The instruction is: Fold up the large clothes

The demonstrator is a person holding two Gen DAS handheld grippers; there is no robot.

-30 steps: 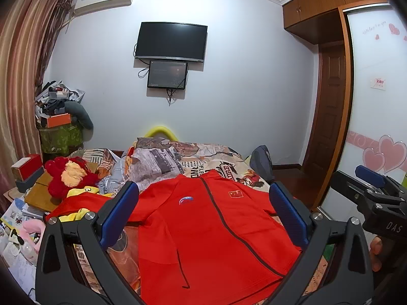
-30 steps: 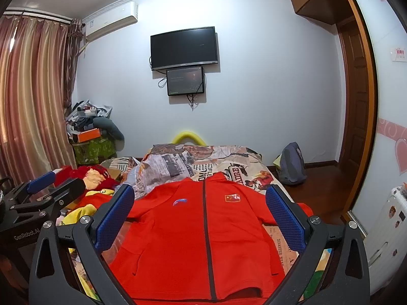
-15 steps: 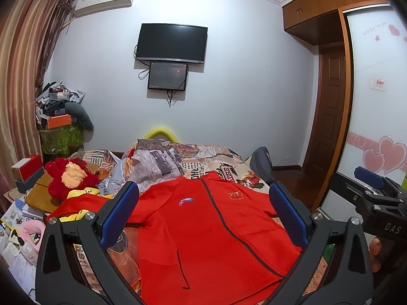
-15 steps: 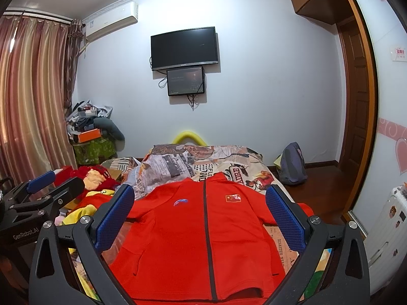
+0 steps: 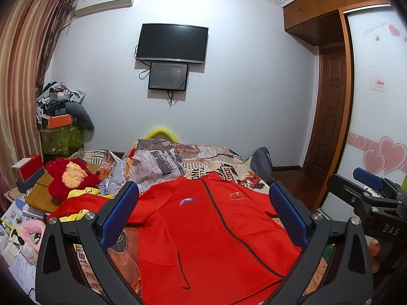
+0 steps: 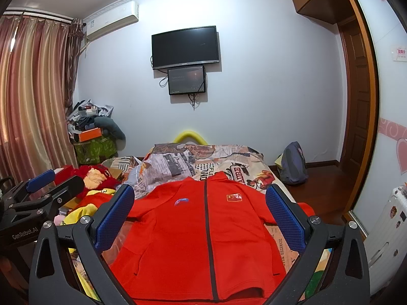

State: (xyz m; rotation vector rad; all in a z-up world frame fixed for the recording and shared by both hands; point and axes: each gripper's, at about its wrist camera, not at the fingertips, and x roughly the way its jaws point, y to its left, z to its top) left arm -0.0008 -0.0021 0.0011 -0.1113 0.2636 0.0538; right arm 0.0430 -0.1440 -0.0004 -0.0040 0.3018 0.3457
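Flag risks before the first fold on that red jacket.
1. The red jacket has its left sleeve lying into the yellow garment; a pinch there might lift both.
2. Both left gripper and right gripper are open above it, so nothing anchors the cloth yet.

Right gripper [image 5: 376,211] body reads "DAS"; left gripper [image 6: 38,208] body reads "GenRobot.AI". Bedsheet [image 6: 281,247] print shows "DISASTER MASTER". Red jacket [image 6: 203,241] carries a Chinese flag patch [image 6: 234,197].
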